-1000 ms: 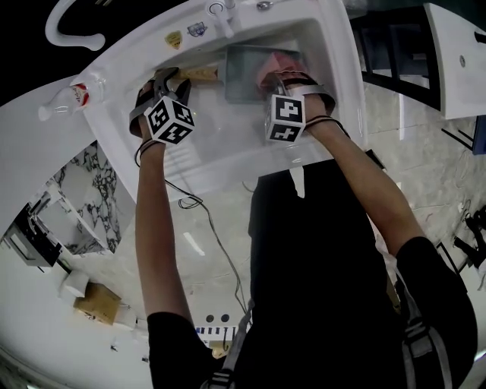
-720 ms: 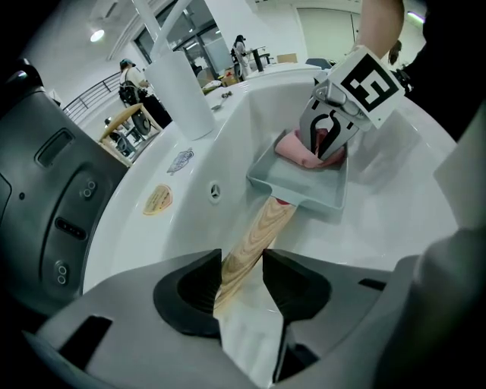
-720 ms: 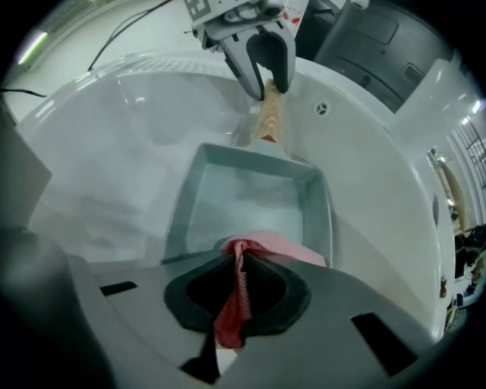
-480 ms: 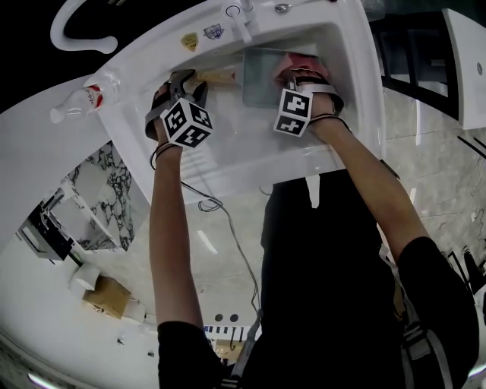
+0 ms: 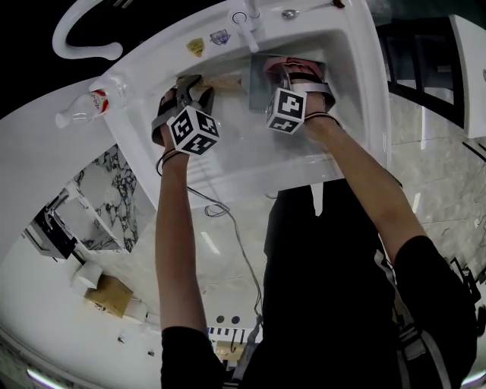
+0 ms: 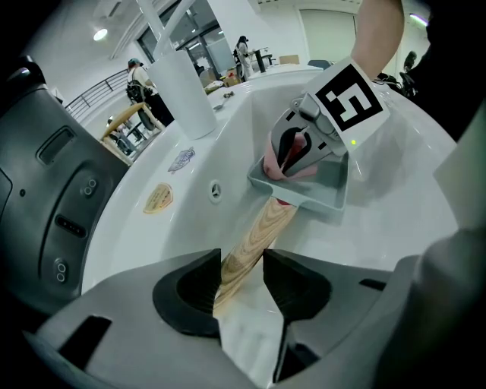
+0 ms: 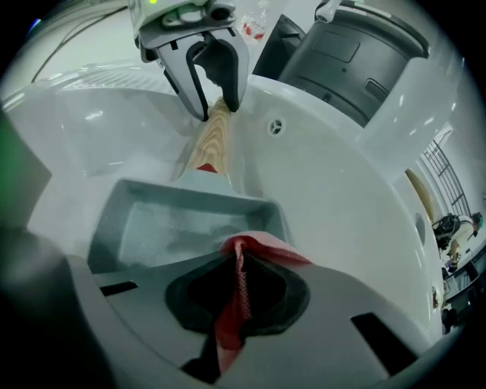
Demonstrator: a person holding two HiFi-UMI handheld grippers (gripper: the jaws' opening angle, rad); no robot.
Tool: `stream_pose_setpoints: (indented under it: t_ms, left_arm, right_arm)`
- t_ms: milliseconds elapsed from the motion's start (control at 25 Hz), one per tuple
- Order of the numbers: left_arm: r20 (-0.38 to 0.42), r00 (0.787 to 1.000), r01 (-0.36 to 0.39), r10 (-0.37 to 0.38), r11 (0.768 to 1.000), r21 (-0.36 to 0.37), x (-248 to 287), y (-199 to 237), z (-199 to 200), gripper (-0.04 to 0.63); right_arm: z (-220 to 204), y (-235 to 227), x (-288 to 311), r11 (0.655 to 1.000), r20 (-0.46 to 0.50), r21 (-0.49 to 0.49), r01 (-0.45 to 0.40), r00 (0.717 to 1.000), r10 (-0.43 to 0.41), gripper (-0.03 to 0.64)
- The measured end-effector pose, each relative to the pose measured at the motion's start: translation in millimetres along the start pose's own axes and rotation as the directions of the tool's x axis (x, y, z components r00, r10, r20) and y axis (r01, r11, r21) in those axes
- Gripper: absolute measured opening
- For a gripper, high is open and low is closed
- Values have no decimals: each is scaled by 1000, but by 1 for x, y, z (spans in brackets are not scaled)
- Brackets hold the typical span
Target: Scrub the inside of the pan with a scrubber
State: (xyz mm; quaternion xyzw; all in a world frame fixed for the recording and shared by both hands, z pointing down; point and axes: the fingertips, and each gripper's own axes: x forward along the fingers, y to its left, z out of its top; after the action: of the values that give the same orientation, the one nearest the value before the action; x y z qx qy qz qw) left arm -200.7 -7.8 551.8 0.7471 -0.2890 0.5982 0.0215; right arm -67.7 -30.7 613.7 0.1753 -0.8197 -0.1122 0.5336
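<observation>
A grey rectangular pan with a wooden handle lies in the white sink. My left gripper is shut on the handle's end; in the left gripper view the handle runs between its pads. My right gripper is shut on a pink-red mesh scrubber, whose free edge hangs over the near rim of the pan. The left gripper view shows the right gripper inside the pan with the scrubber pressed low in it.
A white tap stands at the sink's back edge above the pan. A plastic bottle lies on the counter to the left. An overflow hole and a gold sticker mark the sink wall near the handle.
My right gripper has slid with the scrubber across the pan toward the handle side and a little lower. The left gripper keeps its hold on the handle in the same place.
</observation>
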Motion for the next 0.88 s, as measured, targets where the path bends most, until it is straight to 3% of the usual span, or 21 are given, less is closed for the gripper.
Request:
stream_pose_setpoints:
  t_ms: [280, 440, 680, 760, 880]
  left_arm:
    - [-25, 1000, 0, -1, 1000, -4, 1, 0, 1, 166]
    - [-35, 999, 4, -4, 1000, -13, 1, 1, 1, 169]
    - [-35, 999, -4, 3, 1000, -15, 1, 1, 1, 170]
    - [-35, 999, -6, 5, 1000, -17, 1, 0, 1, 170]
    - [-38, 999, -8, 8, 1000, -19, 1, 1, 0, 172]
  right_arm:
    - [30, -14, 12, 999, 47, 5, 37, 998, -37, 34]
    - [36, -12, 11, 998, 64, 56, 8, 998, -12, 35]
    - [44, 37, -7, 972, 125, 78, -221, 970, 210, 35]
    - [46, 56, -14, 950, 150, 74, -305, 945, 292, 35]
    - [47, 79, -22, 882, 179, 105, -459, 881, 437, 35]
